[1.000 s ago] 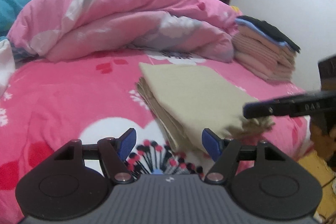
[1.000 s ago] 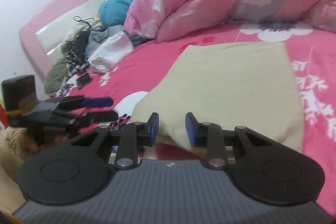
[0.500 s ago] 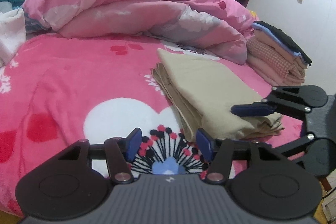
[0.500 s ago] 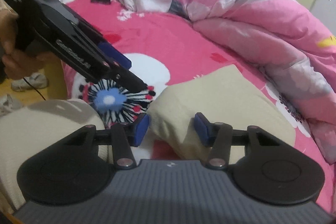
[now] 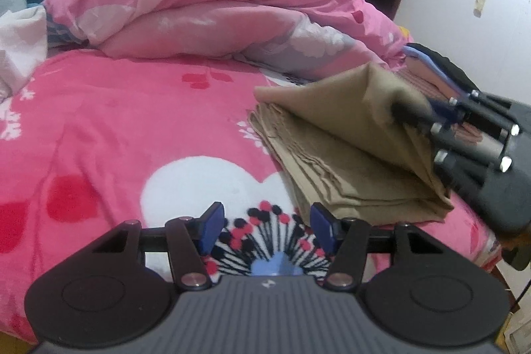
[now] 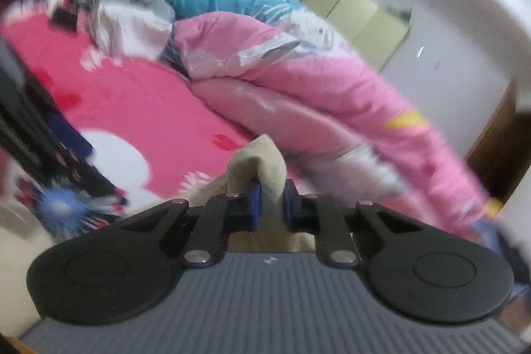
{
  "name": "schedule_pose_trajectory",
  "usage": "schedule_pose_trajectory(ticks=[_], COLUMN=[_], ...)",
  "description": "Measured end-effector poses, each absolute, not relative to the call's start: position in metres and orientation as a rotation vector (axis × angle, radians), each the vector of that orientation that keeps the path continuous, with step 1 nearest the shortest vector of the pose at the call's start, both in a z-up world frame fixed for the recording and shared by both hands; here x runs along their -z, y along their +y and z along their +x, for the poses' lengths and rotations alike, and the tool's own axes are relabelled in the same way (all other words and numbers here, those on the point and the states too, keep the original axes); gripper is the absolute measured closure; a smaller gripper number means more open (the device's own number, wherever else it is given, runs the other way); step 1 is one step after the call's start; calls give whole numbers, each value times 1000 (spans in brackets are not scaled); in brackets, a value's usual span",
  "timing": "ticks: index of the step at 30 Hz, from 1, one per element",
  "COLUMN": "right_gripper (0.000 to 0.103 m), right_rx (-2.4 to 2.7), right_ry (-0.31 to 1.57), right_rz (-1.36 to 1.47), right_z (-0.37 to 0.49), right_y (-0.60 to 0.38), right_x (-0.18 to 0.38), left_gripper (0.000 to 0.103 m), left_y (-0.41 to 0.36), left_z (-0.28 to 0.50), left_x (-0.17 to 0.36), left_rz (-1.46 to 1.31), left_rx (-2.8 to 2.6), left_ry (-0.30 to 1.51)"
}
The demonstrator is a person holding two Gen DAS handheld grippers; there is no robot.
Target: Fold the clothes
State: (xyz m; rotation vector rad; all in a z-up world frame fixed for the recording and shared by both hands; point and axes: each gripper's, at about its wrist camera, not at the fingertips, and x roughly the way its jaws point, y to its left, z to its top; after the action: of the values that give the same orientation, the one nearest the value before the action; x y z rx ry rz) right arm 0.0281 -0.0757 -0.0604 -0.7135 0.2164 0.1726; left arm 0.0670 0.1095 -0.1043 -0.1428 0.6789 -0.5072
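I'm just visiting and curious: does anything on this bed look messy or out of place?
The beige folded garment has its top layer pulled up askew, pinched by the right gripper. Behind it the pink quilt lies bunched up, unfolded.

The left gripper [image 5: 265, 226] is held low and level, and its two blue-padded fingers [image 5: 209, 229] stand wide apart with nothing between them. The right gripper [image 6: 270, 204] has its jaws drawn close together, and they pinch a fold of the beige cloth [image 5: 348, 135] between the blue pads [image 6: 255, 204]. In the left wrist view the right gripper appears at the right side, tilted and a little blurred, with its fingertips pushed into the raised upper layer of the cloth. In the right wrist view the left gripper shows as a dark blurred shape at the left edge.
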Motion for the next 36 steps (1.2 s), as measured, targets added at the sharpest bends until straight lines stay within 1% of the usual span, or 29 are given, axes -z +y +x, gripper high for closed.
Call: schedule_pose_trajectory(ticks=[4,5,7,10,11,12,13,19,22,25,29,31,33,35,36], right_gripper=[90,90,89,83,79,72,69,65,62,62,64,72,79,79,79], right_rx=[-291,-279,-266,-281,-291,-302,-318,-341,-367,-379,-367,-324,-322,-342,-348], right_ry=[310,283,267,270,267,265,272,277,294,342,399,416,471,561,537], right_rz=[-961,-1033,-1081,-1104,-1109,-1112,-1088,-993,-903,-721,-292,-107,3,27,42], right_z=[23,17,14,14,12,10,9,5,2,-7,0,10,22,32,28], right_y=[-46,-40,-37,-38,-40,-41,-42,-48,-61,-96,-180,-215,-239,-246,-248], right_x=[112,122,125,125,125,125,123,116,107,85,50,47,63,98,104], left_gripper=[45,45,45,45,45,45,45,42,42,41,41,41,41,40,40], left_y=[114,113,113,111,111,109,107,82,71,60,51,48,45,43,42], left_z=[69,70,71,73,74,76,77,92,94,96,93,91,89,88,87], left_x=[104,104,104,103,102,100,98,82,89,96,101,101,101,102,102], left_rz=[-150,-150,-151,-152,-156,-168,-184,-237,-202,-167,-114,-94,-76,-58,-50], left_rx=[485,484,484,483,484,488,494,563,565,566,556,547,541,535,532], left_ry=[683,685,687,691,691,687,678,616,634,651,655,652,650,648,647])
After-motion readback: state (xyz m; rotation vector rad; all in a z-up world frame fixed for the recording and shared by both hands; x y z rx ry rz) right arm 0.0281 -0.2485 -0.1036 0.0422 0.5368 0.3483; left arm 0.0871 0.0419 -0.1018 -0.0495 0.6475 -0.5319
